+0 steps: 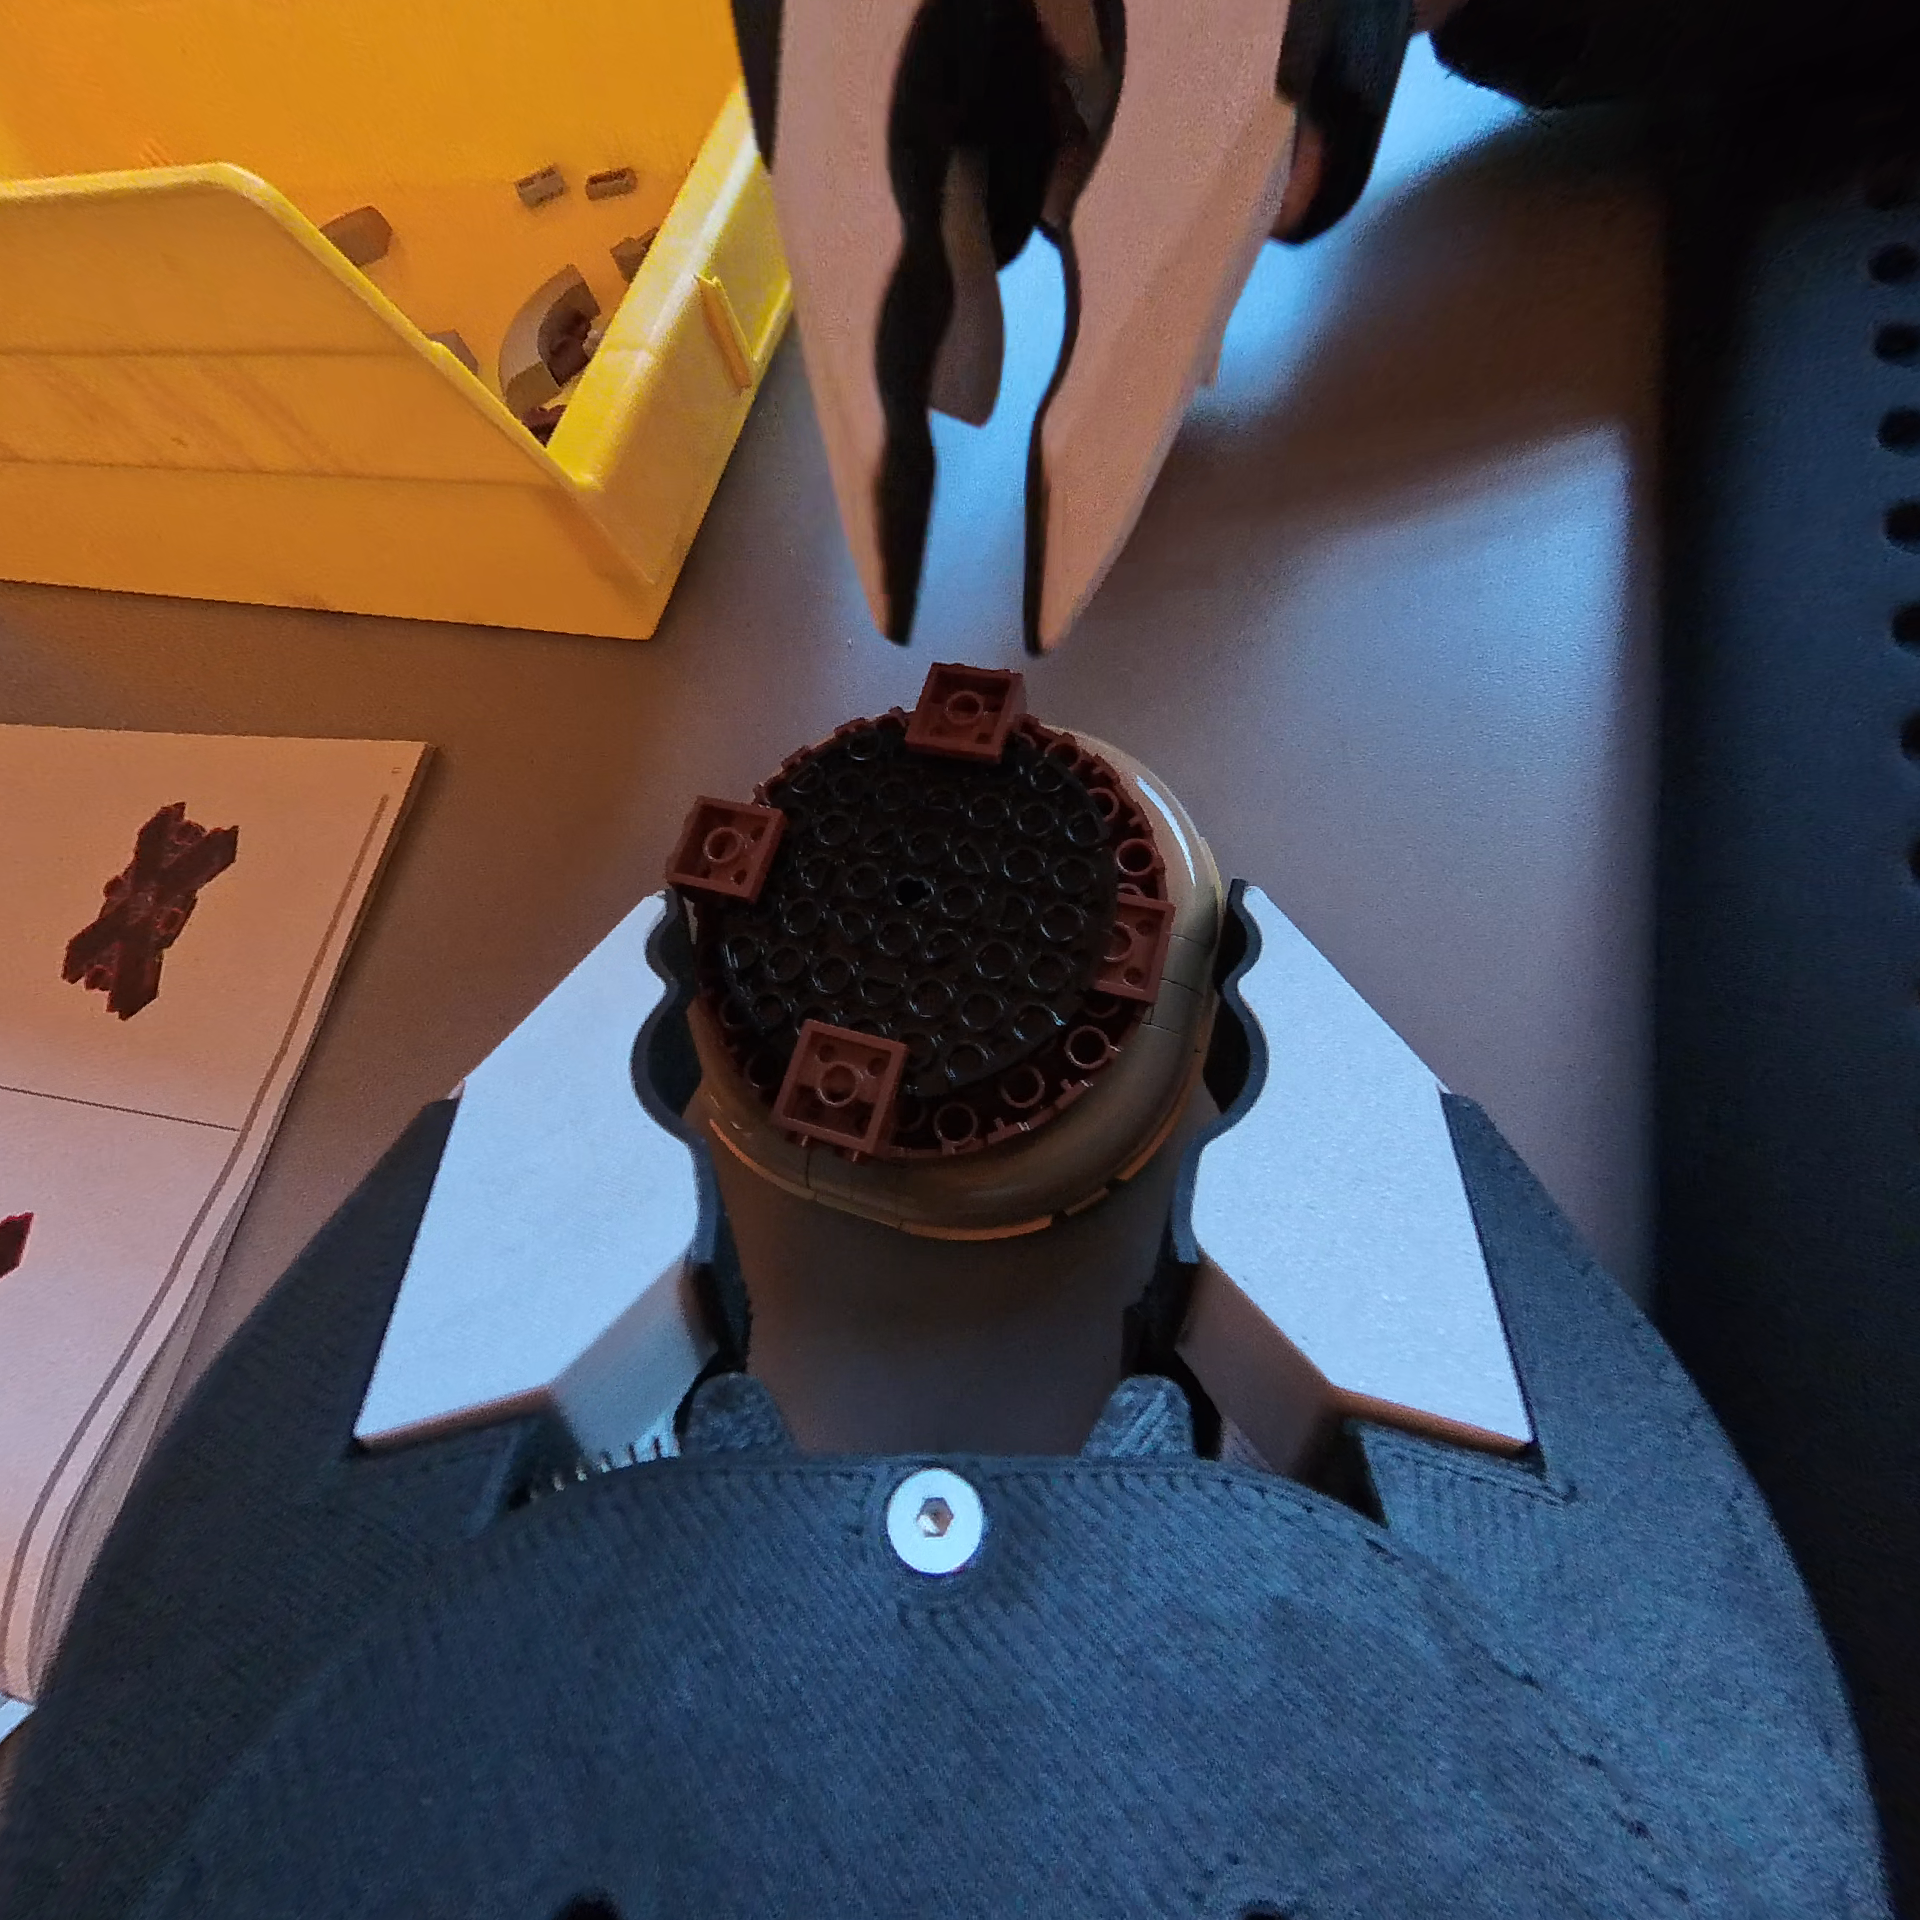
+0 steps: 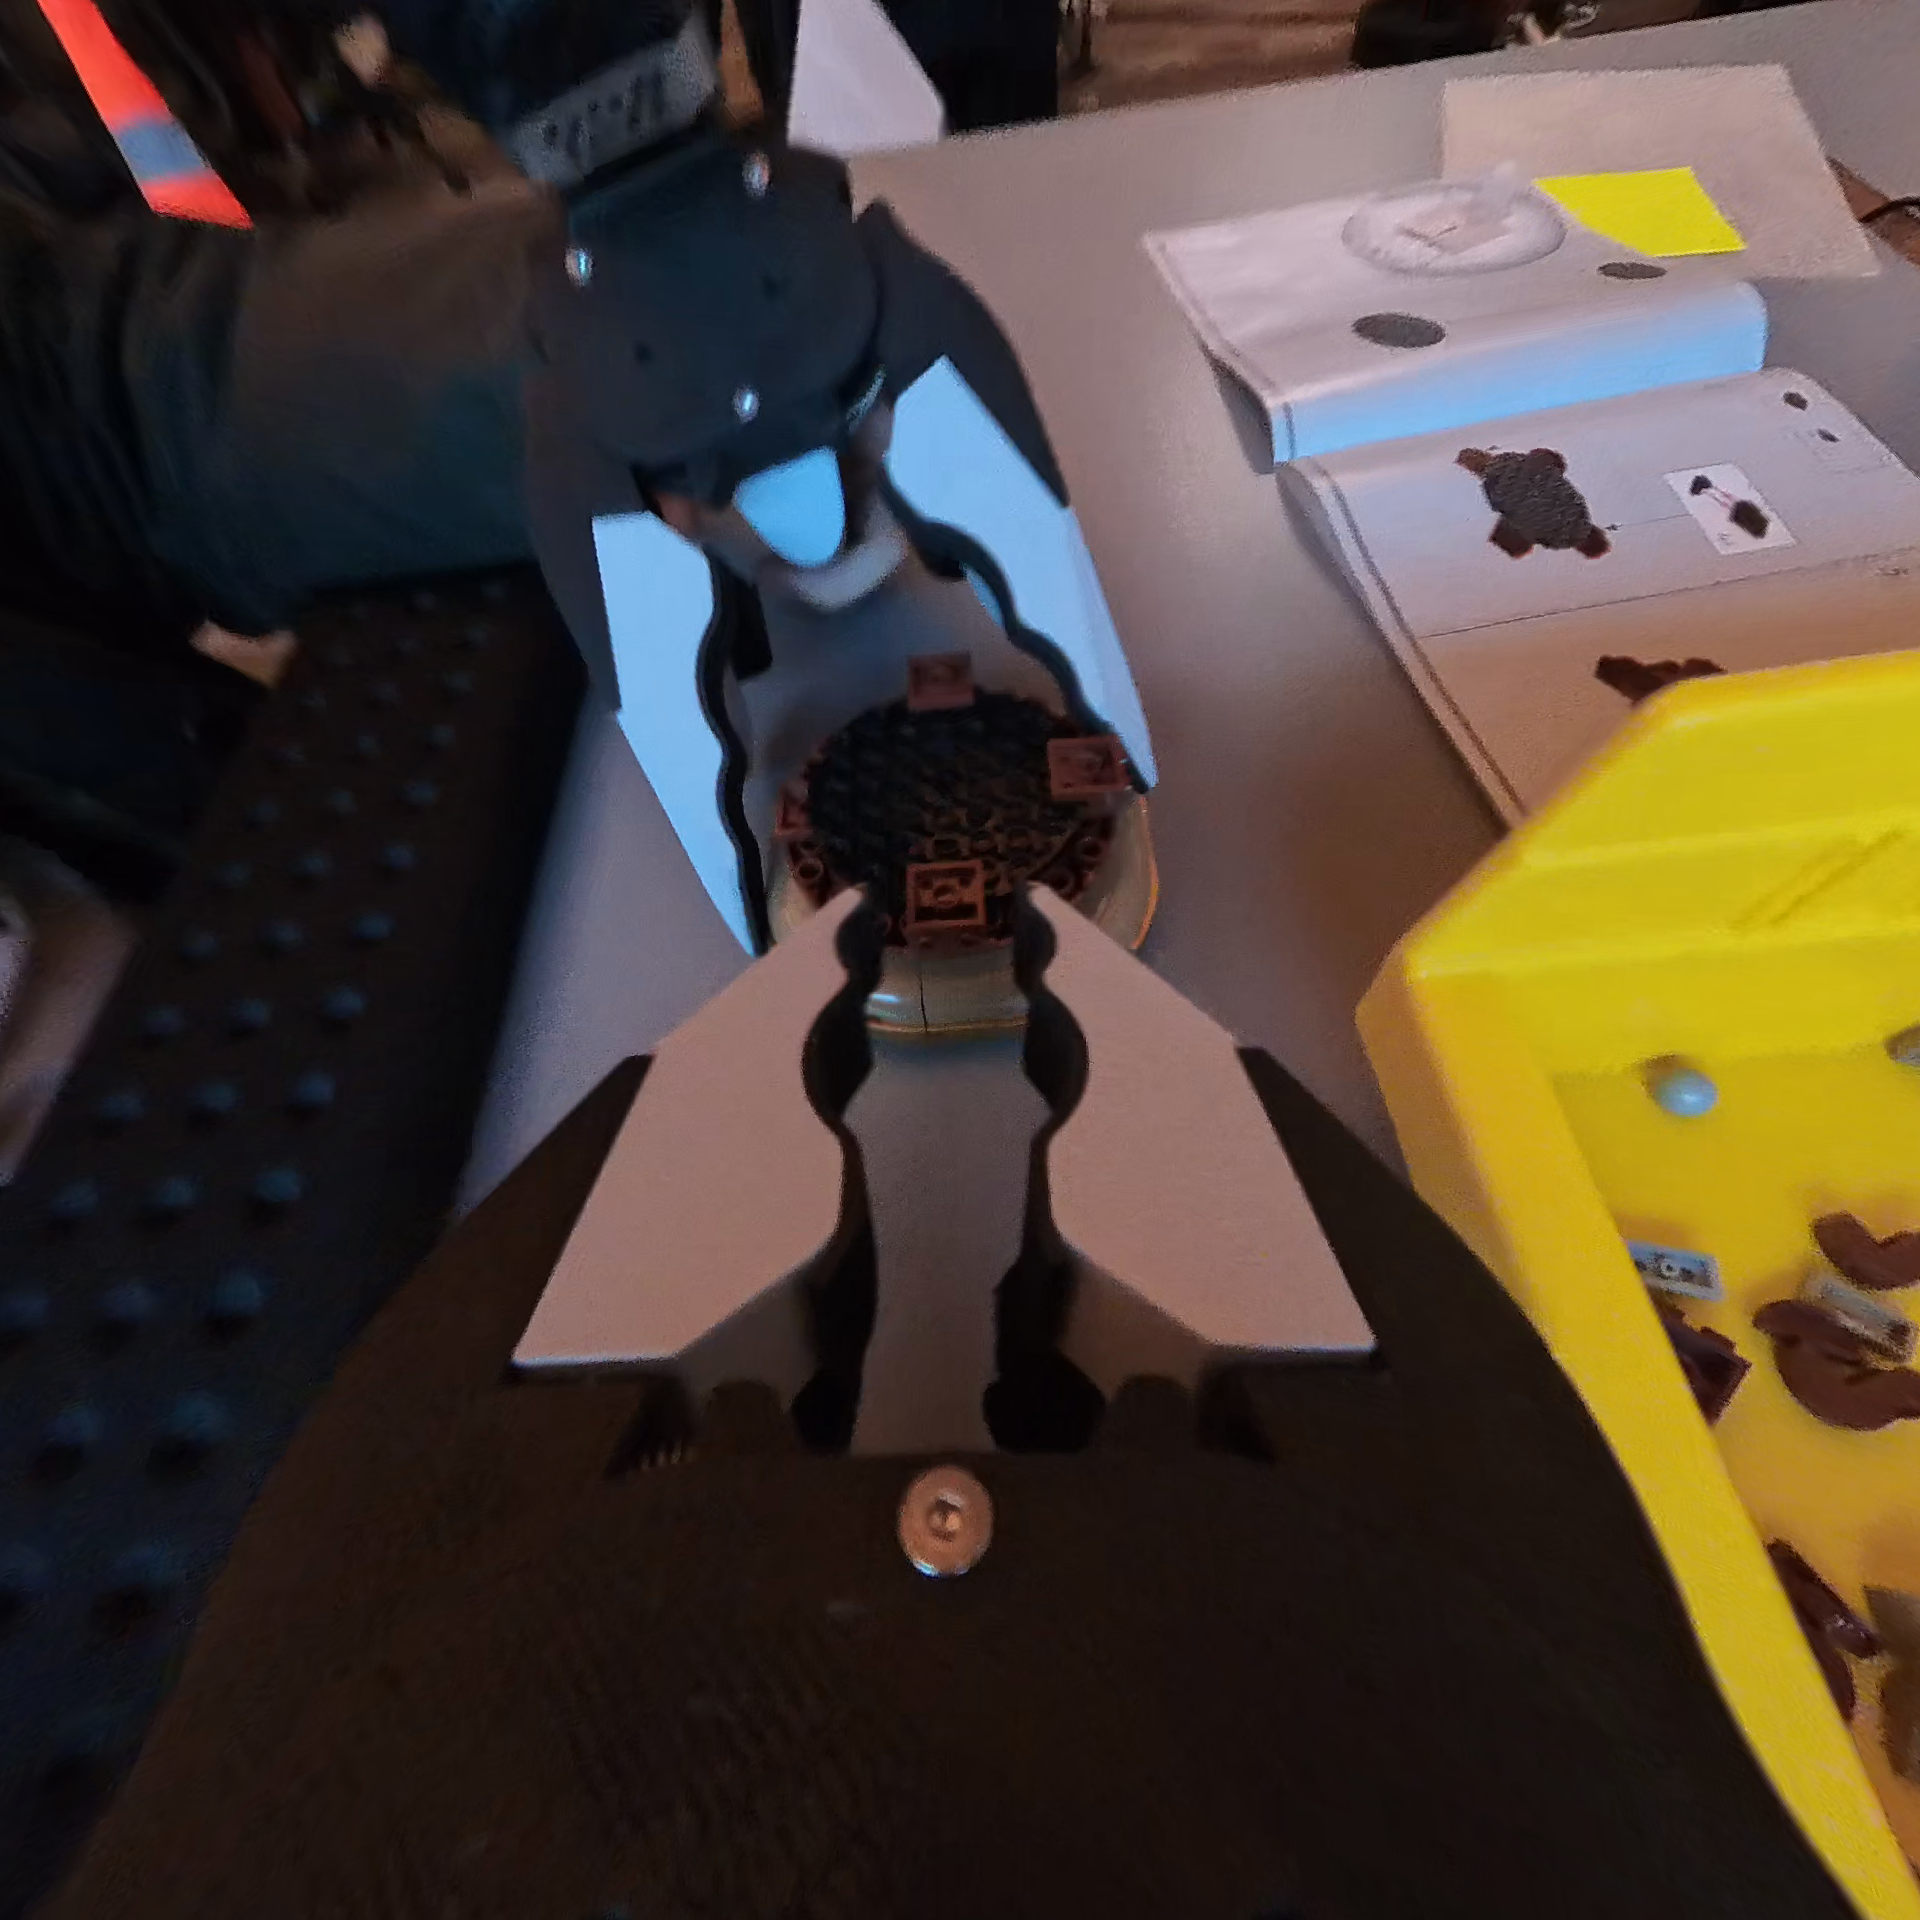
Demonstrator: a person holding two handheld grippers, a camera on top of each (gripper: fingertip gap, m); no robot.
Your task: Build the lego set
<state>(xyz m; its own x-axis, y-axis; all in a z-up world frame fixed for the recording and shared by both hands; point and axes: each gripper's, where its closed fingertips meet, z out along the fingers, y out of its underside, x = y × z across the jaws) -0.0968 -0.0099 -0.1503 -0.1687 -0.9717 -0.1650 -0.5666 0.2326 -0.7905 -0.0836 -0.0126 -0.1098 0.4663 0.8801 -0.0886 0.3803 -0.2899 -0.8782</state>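
A round lego assembly [image 1: 914, 935] has a dark studded disc, a tan outer ring and several reddish-brown square bricks around its edge. My left gripper [image 1: 951, 904] is shut on its sides and holds it tilted above the table. It also shows in the right wrist view [image 2: 935, 779], held by the left gripper [image 2: 945, 852]. My right gripper [image 1: 966, 636] comes in from the far side, jaws a narrow brick-width apart. Its tips are just at the far brown brick [image 1: 964, 712]. In its own view the right gripper [image 2: 948, 909] frames that brick [image 2: 943, 896]; contact is unclear.
A yellow bin [image 1: 312, 468] with loose brown and grey pieces stands at the far left; it is on the right in the right wrist view [image 2: 1558, 935]. An open instruction booklet [image 1: 156, 987] lies on the grey table. A dark perforated board [image 1: 1818, 727] runs along the right.
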